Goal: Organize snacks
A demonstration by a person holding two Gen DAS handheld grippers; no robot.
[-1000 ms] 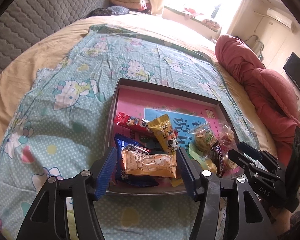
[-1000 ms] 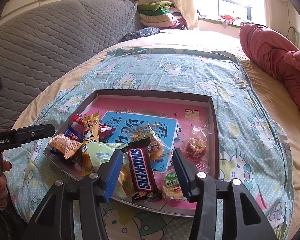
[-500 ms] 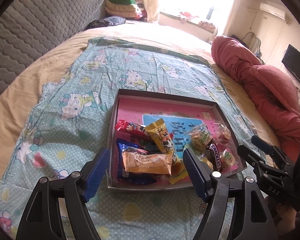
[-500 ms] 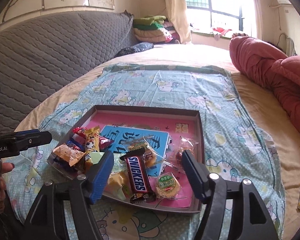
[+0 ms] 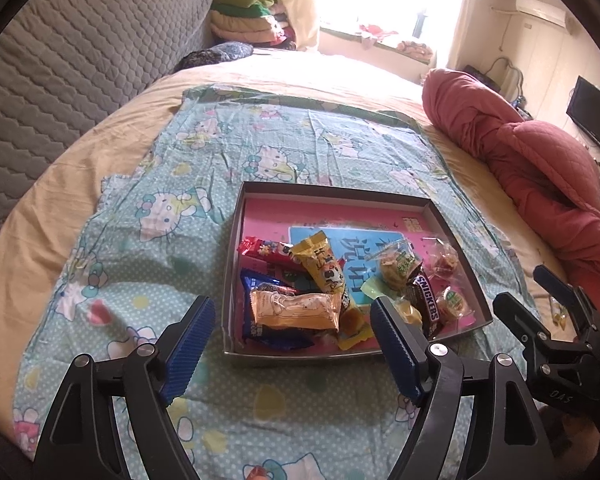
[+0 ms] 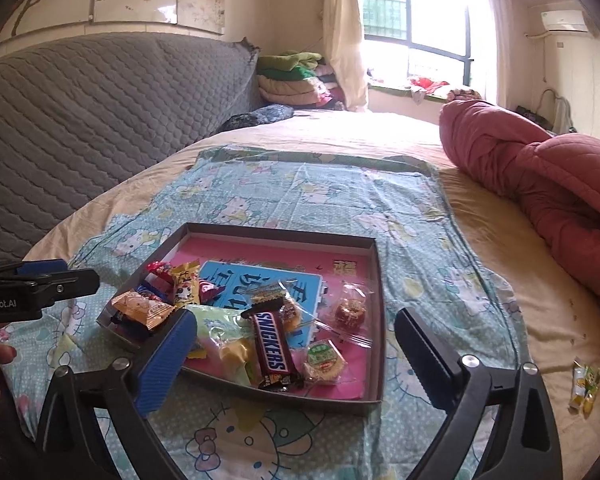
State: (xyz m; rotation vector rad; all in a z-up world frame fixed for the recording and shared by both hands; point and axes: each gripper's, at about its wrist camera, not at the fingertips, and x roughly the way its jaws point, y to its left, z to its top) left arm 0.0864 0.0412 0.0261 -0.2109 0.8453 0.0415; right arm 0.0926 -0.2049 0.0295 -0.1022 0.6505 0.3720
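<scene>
A shallow dark box [image 5: 332,193] with a pink floor lies on a Hello Kitty cloth [image 5: 148,272] on the bed; it also shows in the right wrist view [image 6: 374,304]. In it lie several snacks: an orange packet [image 5: 294,311], a yellow packet [image 5: 320,266], a Snickers bar [image 6: 272,346] and a round green-label biscuit [image 6: 324,360]. My left gripper [image 5: 288,350] is open and empty, above the box's near edge. My right gripper [image 6: 296,354] is open and empty, above the box's near side. The right gripper also shows at the right in the left wrist view [image 5: 540,304].
A rolled red quilt [image 6: 540,176] lies along the bed's right side. A grey quilted headboard [image 6: 100,112] stands at the left. Folded blankets [image 6: 296,80] are stacked at the far end. A loose yellow-green snack [image 6: 586,384] lies on the sheet right of the cloth.
Both grippers have drawn back and up from the box and opened wider. The snacks in the box have not moved.
</scene>
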